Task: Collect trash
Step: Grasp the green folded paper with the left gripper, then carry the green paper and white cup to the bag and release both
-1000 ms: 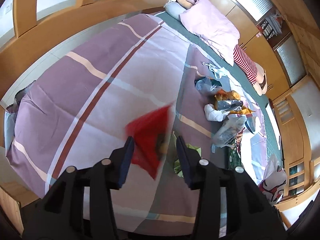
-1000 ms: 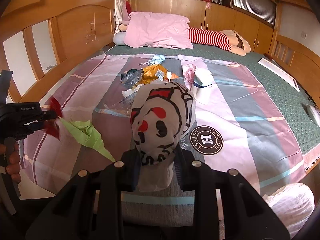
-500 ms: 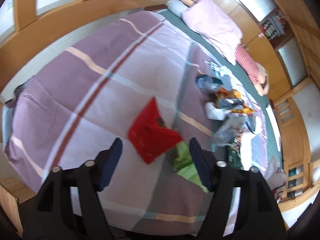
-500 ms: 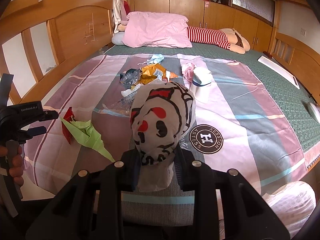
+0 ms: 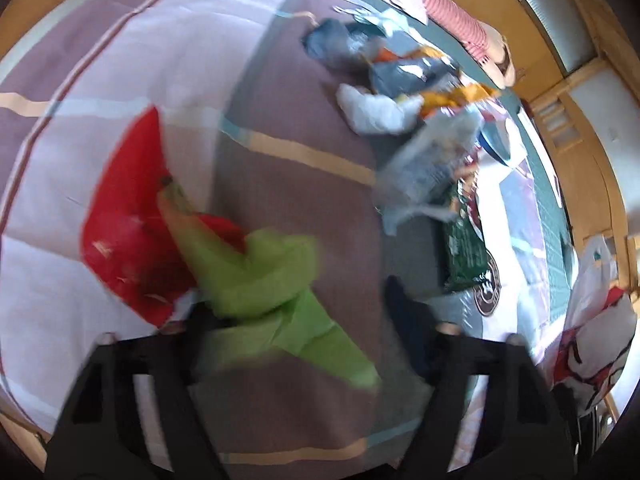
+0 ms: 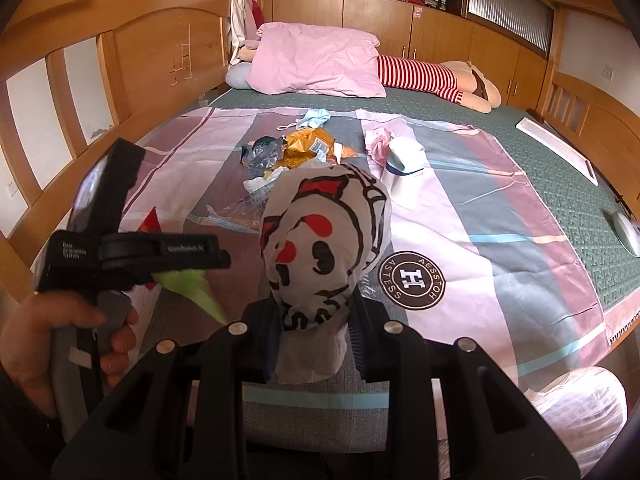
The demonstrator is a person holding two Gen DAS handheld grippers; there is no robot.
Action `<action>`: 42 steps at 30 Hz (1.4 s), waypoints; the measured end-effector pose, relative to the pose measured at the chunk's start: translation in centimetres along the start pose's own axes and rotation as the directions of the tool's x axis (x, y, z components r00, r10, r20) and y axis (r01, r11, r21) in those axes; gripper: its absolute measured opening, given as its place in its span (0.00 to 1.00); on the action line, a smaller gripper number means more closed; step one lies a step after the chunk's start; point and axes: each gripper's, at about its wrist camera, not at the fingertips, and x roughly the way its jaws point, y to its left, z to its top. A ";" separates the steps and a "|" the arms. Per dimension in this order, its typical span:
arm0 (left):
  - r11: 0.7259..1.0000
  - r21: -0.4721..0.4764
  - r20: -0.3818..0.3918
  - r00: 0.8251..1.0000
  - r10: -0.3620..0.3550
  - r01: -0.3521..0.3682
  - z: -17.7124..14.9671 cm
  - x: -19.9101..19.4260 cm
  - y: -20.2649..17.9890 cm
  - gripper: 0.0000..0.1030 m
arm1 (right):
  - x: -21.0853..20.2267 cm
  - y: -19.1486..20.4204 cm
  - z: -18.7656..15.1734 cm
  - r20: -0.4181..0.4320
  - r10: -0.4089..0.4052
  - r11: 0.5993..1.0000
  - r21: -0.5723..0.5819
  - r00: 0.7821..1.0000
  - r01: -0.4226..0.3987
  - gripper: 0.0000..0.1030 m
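My left gripper hangs over a crumpled green paper on the striped bedsheet. Its jaws are closing with the green paper between them; the right finger stands apart from it. A red paper lies just left, partly under the green one. From the right wrist view, the left gripper sits above the green paper. My right gripper is shut on the neck of a white plastic bag printed in red and black.
A pile of wrappers and bags lies mid-bed, with a blue face mask, a pink tissue and a white cup nearby. A pink pillow and a wooden side rail border the bed. A person's hand holds the left gripper.
The left gripper let go of the red paper, which now lies on the sheet, then swung down and right over the green paper. The right gripper and its bag have stayed put.
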 end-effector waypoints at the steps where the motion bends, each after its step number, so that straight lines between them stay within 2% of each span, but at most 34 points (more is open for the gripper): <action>1: 0.999 0.021 -0.001 1.000 0.026 -0.026 -0.1 0.2 -0.2 0.39 | 0.1 -0.1 -0.1 -0.002 0.002 1.000 0.004 1.000 -0.002 0.29; 2: 0.998 0.038 0.002 0.998 0.058 -0.058 -0.4 0.3 -0.2 0.28 | 0.1 -0.1 -0.1 -0.004 0.003 1.000 0.009 1.000 -0.003 0.29; 3: 0.996 0.043 0.008 0.997 0.079 -0.079 -0.4 0.3 -0.2 0.24 | 0.1 -0.1 -0.1 -0.005 0.005 1.000 0.014 1.000 -0.005 0.29; 7: 0.997 0.009 0.072 0.995 0.072 -0.073 -0.5 -1.5 0.4 0.16 | -0.1 0.0 -0.1 0.005 0.003 1.000 0.013 1.000 -0.003 0.29; 10: 0.998 0.013 0.164 0.985 0.062 -0.065 -0.6 -4.0 0.3 0.15 | -0.2 -0.1 -0.2 0.012 0.003 1.000 0.017 1.000 -0.003 0.29; 15: 0.996 0.057 0.305 0.951 0.043 -0.063 -1.3 -8.2 -0.6 0.15 | -0.2 -0.4 -0.3 0.013 0.007 0.999 0.034 1.000 -0.007 0.29; 18: 0.996 0.084 0.361 0.932 -0.010 -0.022 -1.6 -10.2 -0.9 0.15 | -0.2 -0.3 -0.3 0.015 0.008 0.999 0.033 1.000 -0.008 0.29; 21: 0.994 0.109 0.398 0.917 -0.031 -0.014 -2.0 -11.7 -1.2 0.15 | -0.3 -0.3 -0.3 0.018 0.007 0.999 0.032 1.000 -0.008 0.29; 26: 0.990 0.133 0.433 0.901 -0.008 -0.055 -2.5 -12.9 -1.6 0.15 | -0.3 -0.3 -0.3 0.018 0.006 0.999 0.032 1.000 -0.007 0.29; 30: 0.980 0.143 0.469 0.881 0.054 -0.136 -2.9 -13.4 -2.1 0.15 | -0.3 -0.3 -0.3 0.018 0.006 1.000 0.030 1.000 -0.007 0.29; 32: 0.978 0.144 0.478 0.876 0.067 -0.153 -3.0 -13.6 -2.0 0.15 | -0.3 -0.3 -0.2 0.020 0.005 1.000 0.030 1.000 -0.006 0.29; 39: 0.976 0.158 0.493 0.869 0.052 -0.148 -3.3 -14.1 -2.0 0.15 | -0.4 -0.5 -0.2 0.025 0.004 0.999 0.038 1.000 -0.005 0.29; 42: 0.981 0.157 0.476 0.879 0.025 -0.113 -3.3 -13.9 -1.7 0.15 | -0.4 -0.5 -0.2 0.024 0.005 0.999 0.037 1.000 -0.006 0.29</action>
